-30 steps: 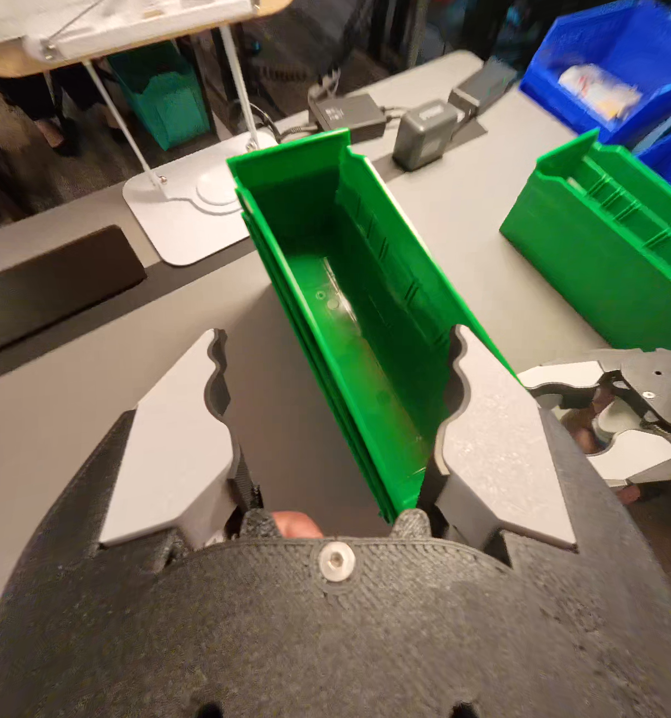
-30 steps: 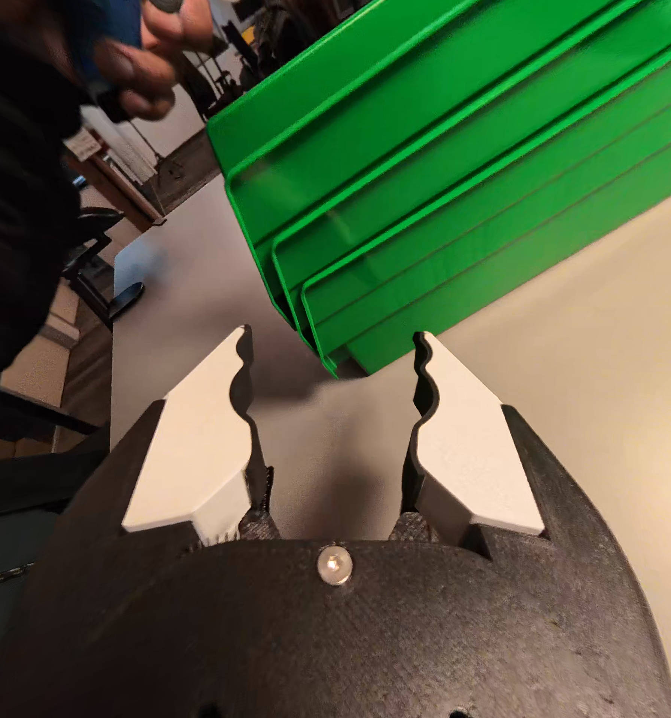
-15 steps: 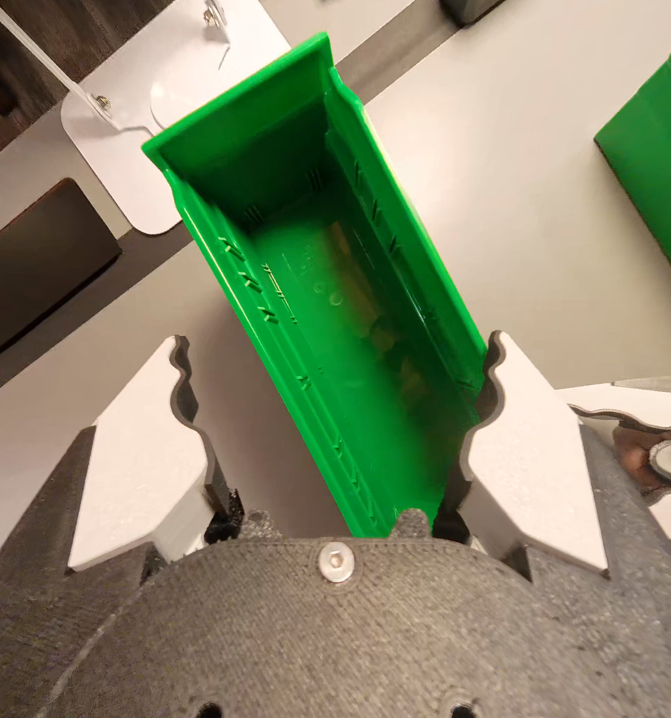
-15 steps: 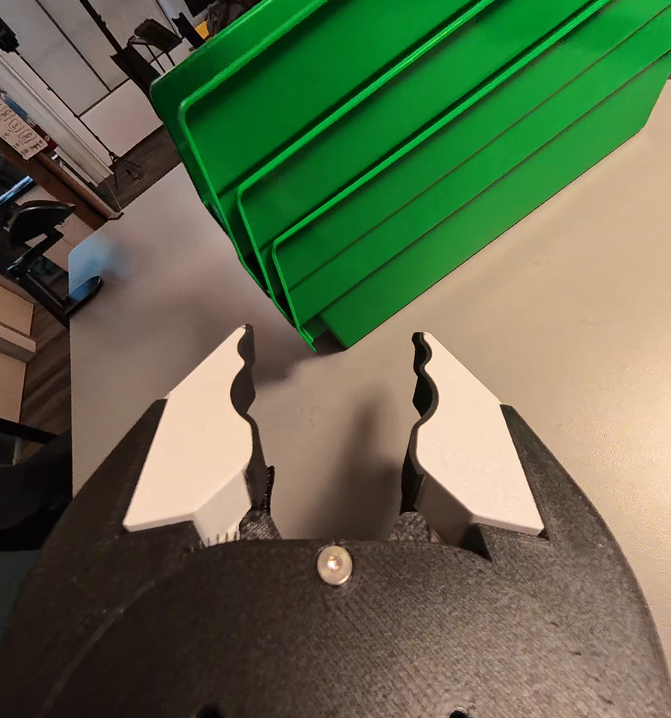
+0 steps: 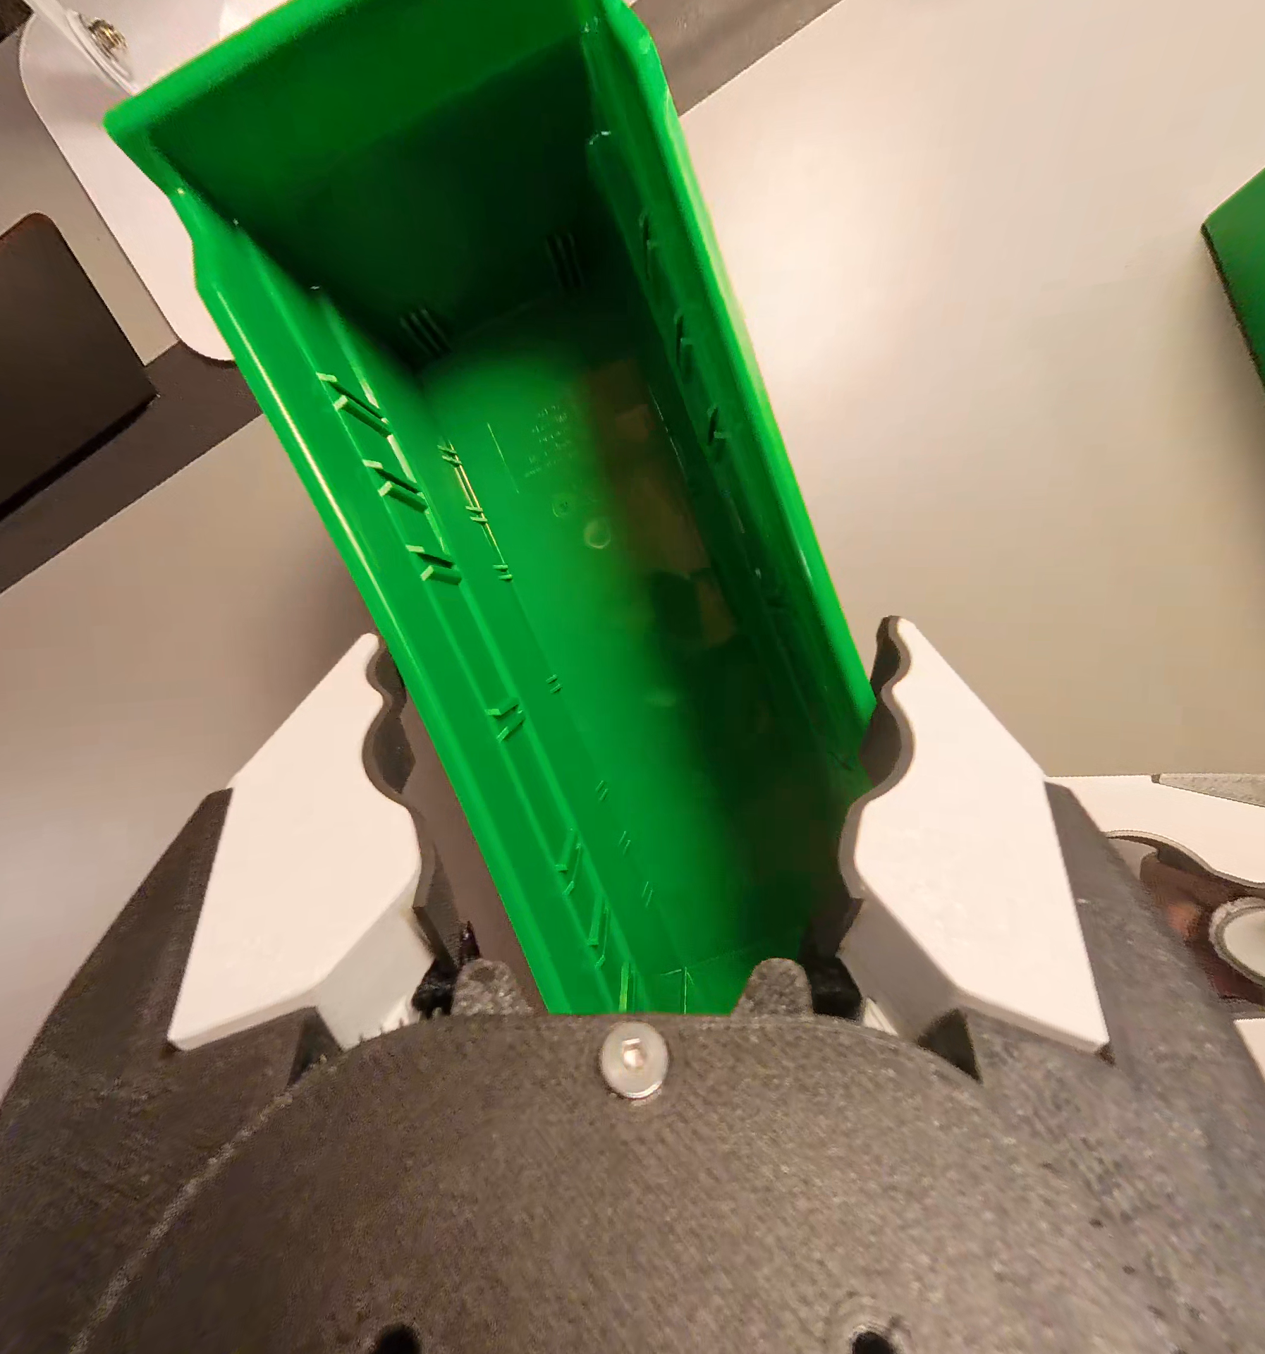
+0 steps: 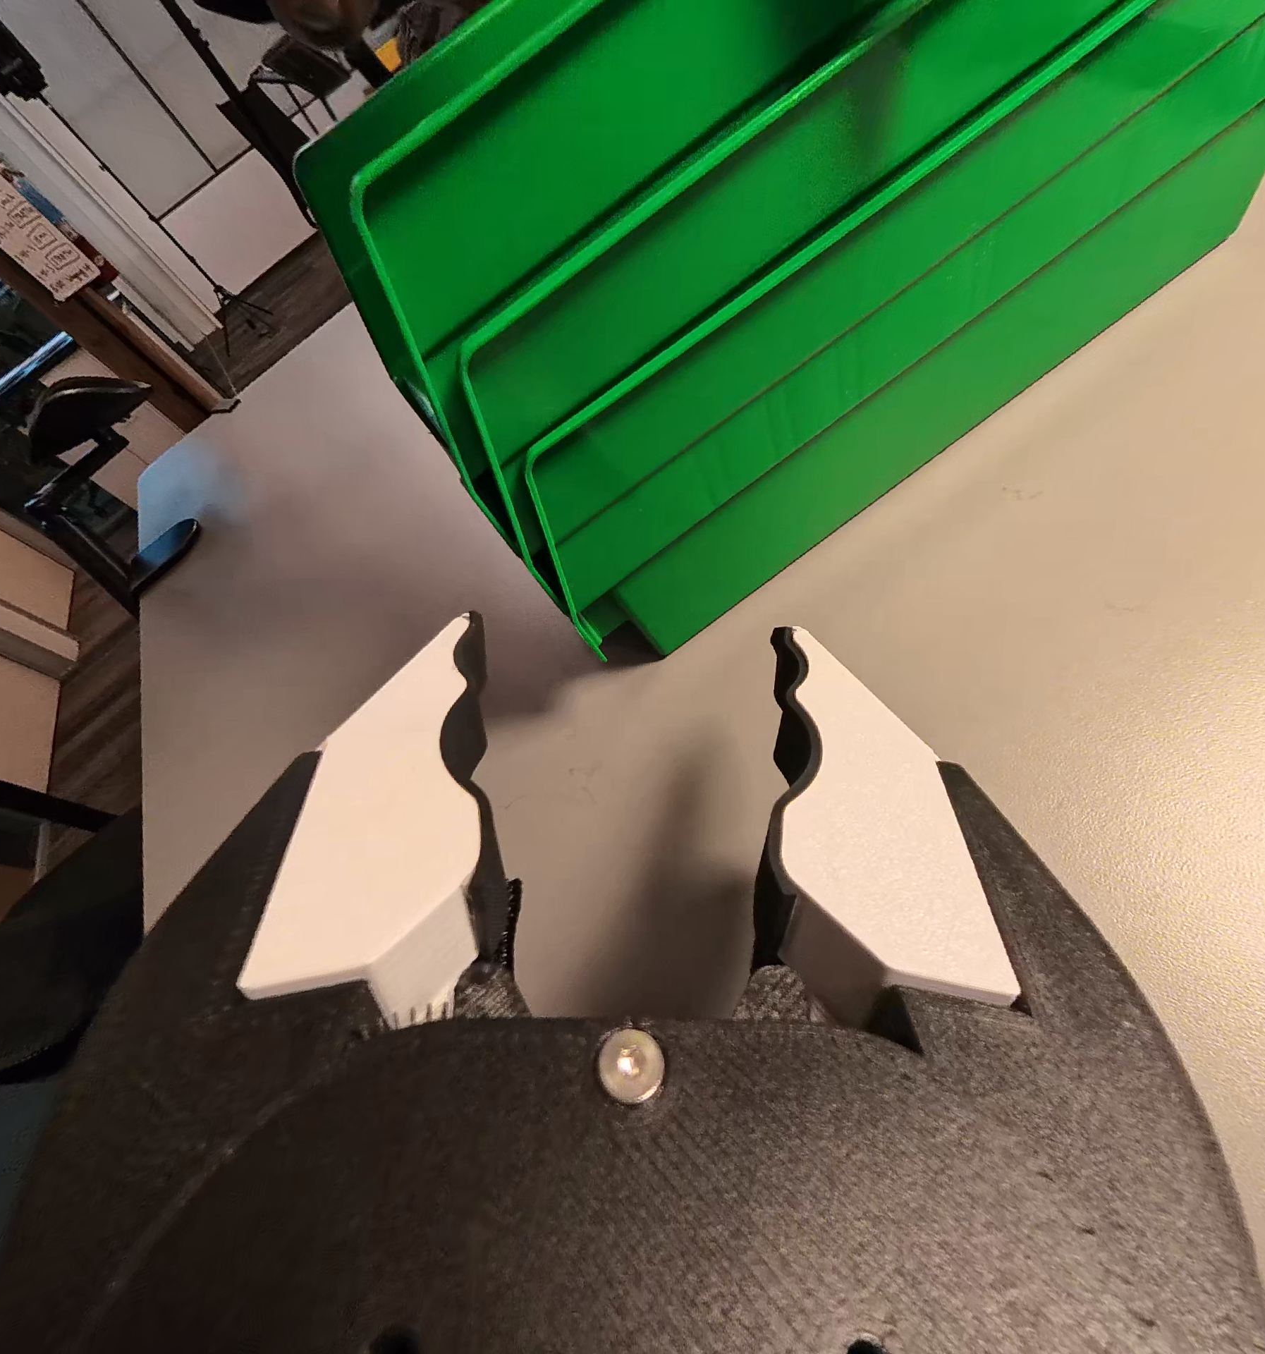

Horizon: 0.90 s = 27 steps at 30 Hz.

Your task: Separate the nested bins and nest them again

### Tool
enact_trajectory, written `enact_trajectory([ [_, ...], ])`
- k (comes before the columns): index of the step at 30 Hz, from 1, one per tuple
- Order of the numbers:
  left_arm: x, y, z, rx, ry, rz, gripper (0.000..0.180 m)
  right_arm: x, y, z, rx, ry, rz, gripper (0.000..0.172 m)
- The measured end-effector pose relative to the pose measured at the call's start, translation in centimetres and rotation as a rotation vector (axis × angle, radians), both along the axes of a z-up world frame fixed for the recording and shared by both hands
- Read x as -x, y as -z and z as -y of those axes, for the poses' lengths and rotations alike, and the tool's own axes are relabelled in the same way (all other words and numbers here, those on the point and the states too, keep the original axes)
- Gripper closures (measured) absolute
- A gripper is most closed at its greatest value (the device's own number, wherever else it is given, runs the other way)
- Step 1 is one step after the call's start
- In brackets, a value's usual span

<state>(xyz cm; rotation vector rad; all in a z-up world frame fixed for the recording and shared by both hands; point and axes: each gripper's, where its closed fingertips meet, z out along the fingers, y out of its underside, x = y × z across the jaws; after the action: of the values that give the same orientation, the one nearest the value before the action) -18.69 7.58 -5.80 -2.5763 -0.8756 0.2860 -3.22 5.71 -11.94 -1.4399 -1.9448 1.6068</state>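
In the left wrist view I look down into the innermost green bin (image 5: 542, 513) of a nested stack. My left gripper (image 5: 637, 634) straddles its near end. The left pad (image 5: 388, 703) and the right pad (image 5: 882, 718) each press on an outer side wall, so it is shut on the bin. In the right wrist view the stack of several nested green bins (image 6: 761, 330) stands tilted on the grey table (image 6: 1054, 696). My right gripper (image 6: 628, 630) is open and empty, low over the table just short of the stack's near lower corner. It also shows at the right edge of the left wrist view (image 5: 1245, 879).
Another green bin (image 5: 1259, 352) stands to the right. A white stand base (image 5: 65, 95) and a dark pad (image 5: 29, 366) lie at the far left. Past the table's left edge a chair (image 6: 80, 425) stands on the floor.
My left gripper opened wide, moved over the stack's near end and closed until both pads met the bin's sides. The right gripper stayed open and drew back a little from the stack.
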Motion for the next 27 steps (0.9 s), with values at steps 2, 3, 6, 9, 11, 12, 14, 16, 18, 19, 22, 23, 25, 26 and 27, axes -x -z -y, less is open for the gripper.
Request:
enact_trajectory([
  [2,0.0,-0.1,0.2,-0.001,-0.007,0.001,0.059,0.0,0.0,0.0,0.000,-0.002,-0.001,0.091],
  [3,0.0,-0.2,0.2,-0.003,-0.010,0.002,0.061,0.0,0.0,0.1,-0.003,-0.003,-0.002,0.091],
  [6,0.0,-0.4,0.4,-0.015,-0.016,0.007,0.066,-0.1,0.0,0.1,-0.012,-0.006,-0.008,0.092],
  [9,0.0,-0.5,0.4,-0.032,-0.021,0.001,0.070,-0.1,0.0,0.1,-0.012,-0.004,-0.008,0.092],
  [11,0.0,-0.6,0.4,-0.046,-0.027,0.002,0.074,-0.1,0.0,0.1,-0.013,-0.005,-0.009,0.092],
  [12,0.0,-0.7,0.5,-0.050,-0.029,0.003,0.074,-0.1,0.0,0.2,-0.013,-0.005,-0.010,0.092],
  [14,-0.1,-0.8,0.5,-0.057,-0.033,0.011,0.077,0.0,0.0,0.1,-0.009,-0.006,-0.009,0.092],
  [16,-0.2,-1.0,0.7,-0.058,-0.029,0.013,0.076,-0.1,0.0,0.2,-0.010,-0.008,-0.009,0.092],
  [18,-0.2,-1.3,0.8,-0.056,-0.024,0.008,0.077,-0.1,0.0,0.2,-0.014,-0.010,-0.010,0.093],
  [19,-0.2,-1.4,0.9,-0.054,-0.022,0.004,0.077,-0.1,0.0,0.3,-0.016,-0.011,-0.011,0.093],
  [22,0.0,-2.2,1.0,-0.058,-0.020,-0.009,0.079,-0.1,0.0,0.4,-0.020,-0.015,-0.011,0.093],
  [23,0.1,-2.7,1.0,-0.066,-0.020,-0.016,0.080,-0.1,0.0,0.4,-0.020,-0.015,-0.011,0.093],
  [25,0.2,-4.0,0.9,-0.081,-0.015,-0.035,0.080,-0.1,0.0,0.4,-0.020,-0.016,-0.010,0.093],
  [26,0.2,-4.7,0.9,-0.090,-0.012,-0.043,0.079,-0.1,0.1,0.4,-0.021,-0.017,-0.010,0.093],
  [27,0.3,-5.4,0.9,-0.098,-0.011,-0.050,0.077,-0.2,0.1,0.4,-0.022,-0.018,-0.010,0.093],
])
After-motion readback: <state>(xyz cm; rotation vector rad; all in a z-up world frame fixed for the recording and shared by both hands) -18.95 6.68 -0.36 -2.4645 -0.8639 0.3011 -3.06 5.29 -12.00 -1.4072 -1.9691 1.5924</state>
